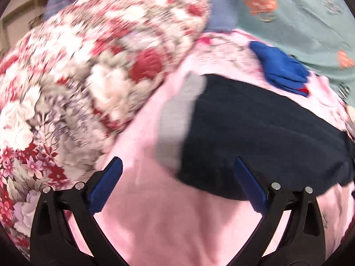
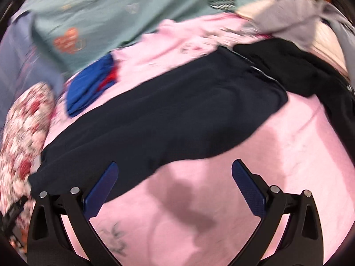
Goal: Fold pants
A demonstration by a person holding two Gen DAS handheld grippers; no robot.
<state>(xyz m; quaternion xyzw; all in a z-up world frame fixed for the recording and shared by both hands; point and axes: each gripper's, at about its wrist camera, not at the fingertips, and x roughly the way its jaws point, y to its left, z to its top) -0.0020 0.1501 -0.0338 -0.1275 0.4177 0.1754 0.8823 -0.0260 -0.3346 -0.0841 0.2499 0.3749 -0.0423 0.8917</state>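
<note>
We see the dark navy pants [image 1: 255, 130] lying flat on a pink sheet [image 1: 159, 217], stretched from about 8 o'clock toward 2 o'clock in the right wrist view [image 2: 159, 119]. In the left wrist view a grey band [image 1: 177, 119], blurred, lies at the pants' 9 o'clock end. Our left gripper [image 1: 177, 184] has its jaws wide apart and holds nothing, with the pants' lower edge between and just beyond the blue pads [image 1: 106, 186]. Our right gripper [image 2: 174, 187] is likewise spread apart and empty, the pants' near edge crossing between its fingers [image 2: 101, 194]. A blue and red folded cloth [image 1: 281, 68] sits on the sheet at 1 o'clock of the pants in the left view. A floral quilt [image 1: 84, 75] bulks at 10 o'clock. A black garment [image 2: 306, 73] lies at 2 o'clock in the right view, touching the pants' end there, with a teal patterned sheet [image 2: 111, 11] behind at 12 o'clock
</note>
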